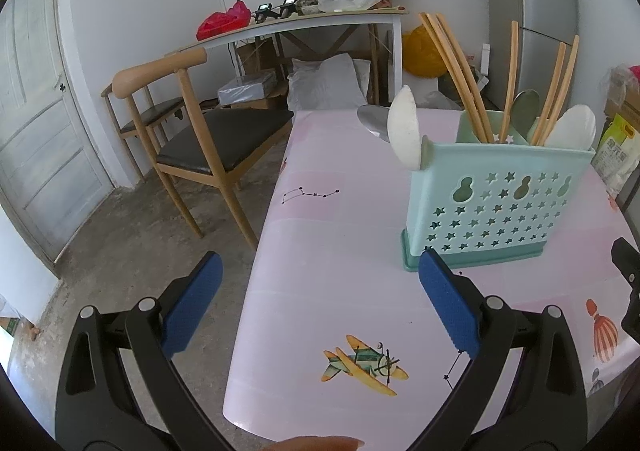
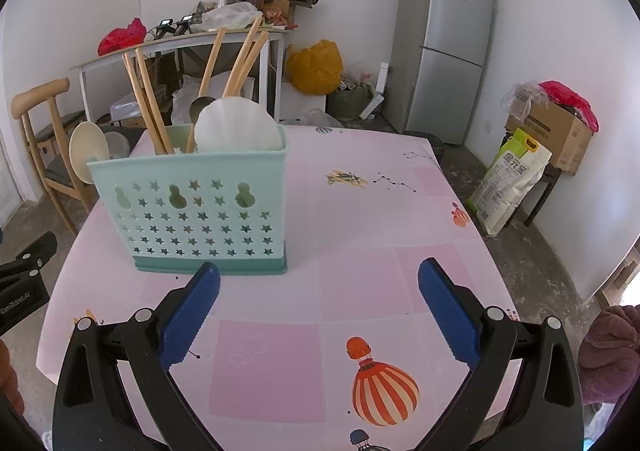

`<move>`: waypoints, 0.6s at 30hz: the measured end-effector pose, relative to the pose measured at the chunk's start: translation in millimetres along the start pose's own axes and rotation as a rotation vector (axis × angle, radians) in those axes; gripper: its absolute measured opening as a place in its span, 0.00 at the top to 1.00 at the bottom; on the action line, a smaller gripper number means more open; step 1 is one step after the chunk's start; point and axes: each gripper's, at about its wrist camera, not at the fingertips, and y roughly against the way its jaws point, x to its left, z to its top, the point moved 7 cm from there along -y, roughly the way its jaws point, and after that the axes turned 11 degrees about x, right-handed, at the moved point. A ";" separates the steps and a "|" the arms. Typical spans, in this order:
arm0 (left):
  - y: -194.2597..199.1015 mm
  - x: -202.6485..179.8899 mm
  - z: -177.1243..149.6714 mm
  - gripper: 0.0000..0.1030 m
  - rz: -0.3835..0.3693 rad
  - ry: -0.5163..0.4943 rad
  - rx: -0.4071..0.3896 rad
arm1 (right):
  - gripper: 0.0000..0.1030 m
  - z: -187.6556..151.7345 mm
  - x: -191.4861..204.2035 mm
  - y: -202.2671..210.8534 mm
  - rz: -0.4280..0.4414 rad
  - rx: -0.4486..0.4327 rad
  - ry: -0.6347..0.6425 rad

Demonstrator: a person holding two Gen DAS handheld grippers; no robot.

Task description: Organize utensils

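A mint-green utensil holder [image 1: 496, 207] with star cut-outs stands upright on the pink table [image 1: 328, 251]. It holds wooden chopsticks [image 1: 452, 67], a metal spoon [image 1: 525, 107] and white ceramic spoons [image 1: 405, 127]. My left gripper [image 1: 320, 271] is open and empty, over the table's left edge, with the holder just beyond its right finger. In the right wrist view the holder [image 2: 200, 211] stands ahead to the left with its chopsticks [image 2: 244, 55] and a white spoon [image 2: 236, 127]. My right gripper [image 2: 320, 275] is open and empty above the table [image 2: 400, 219].
A wooden chair [image 1: 192, 123] stands left of the table. A cluttered white desk [image 1: 304, 23] is against the far wall, a grey fridge [image 2: 444, 43] at the right. A rice bag [image 2: 508, 179] and cardboard box [image 2: 556, 131] sit on the floor at the right.
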 end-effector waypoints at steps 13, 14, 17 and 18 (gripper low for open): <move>3.0 -5.7 -3.0 0.08 -0.032 -0.009 -0.007 | 0.06 1.6 -6.5 2.9 -0.009 -0.005 -0.004; 3.2 -6.9 -3.5 0.08 -0.040 -0.009 -0.006 | 0.06 1.6 -7.0 3.2 -0.009 -0.005 -0.004; 3.7 -8.5 -1.9 0.08 -0.060 -0.002 -0.003 | 0.06 1.6 -7.3 3.4 -0.009 -0.006 -0.005; 4.0 -8.6 -1.4 0.08 -0.064 0.000 -0.002 | 0.06 1.5 -7.2 3.3 -0.009 -0.005 -0.004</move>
